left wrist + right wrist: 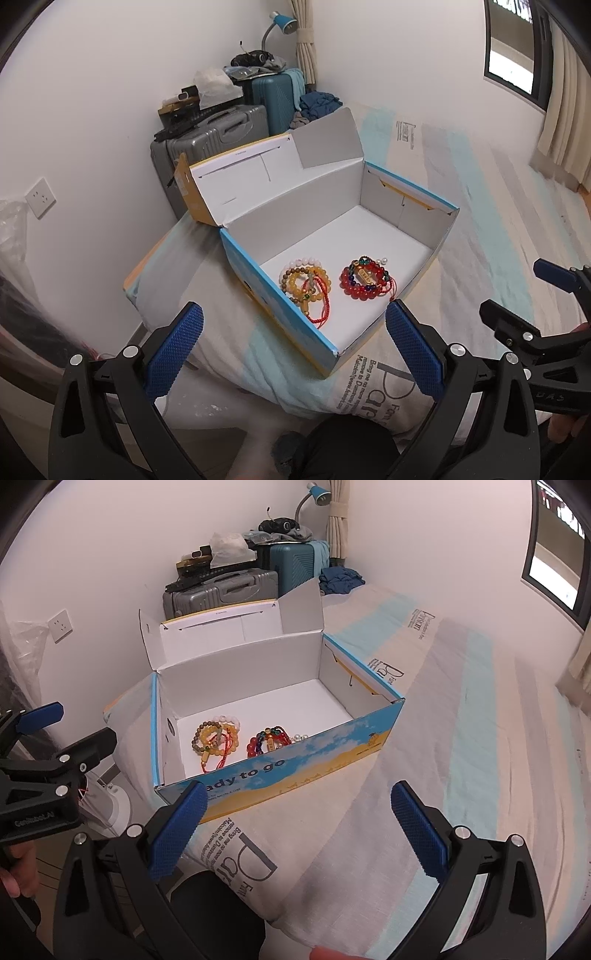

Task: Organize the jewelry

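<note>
Both tools gape wide and hold nothing: the left tool (293, 354) hovers at the box (243, 266) near corner, the right tool (299, 830) before its printed front wall. Two bracelet heaps, yellow bracelets (306, 284) and red bracelets (364, 280), lie apart on the box floor at twelve o'clock from the left tool. The box floor beyond them toward one o'clock is bare, and the flaps stand up at the far edge, on the bed (461, 738).

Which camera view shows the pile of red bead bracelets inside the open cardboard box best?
The left wrist view: the pile of red bead bracelets lies fully visible on the box floor. In the right wrist view, the box's front wall hides the pile's lower part.
</note>
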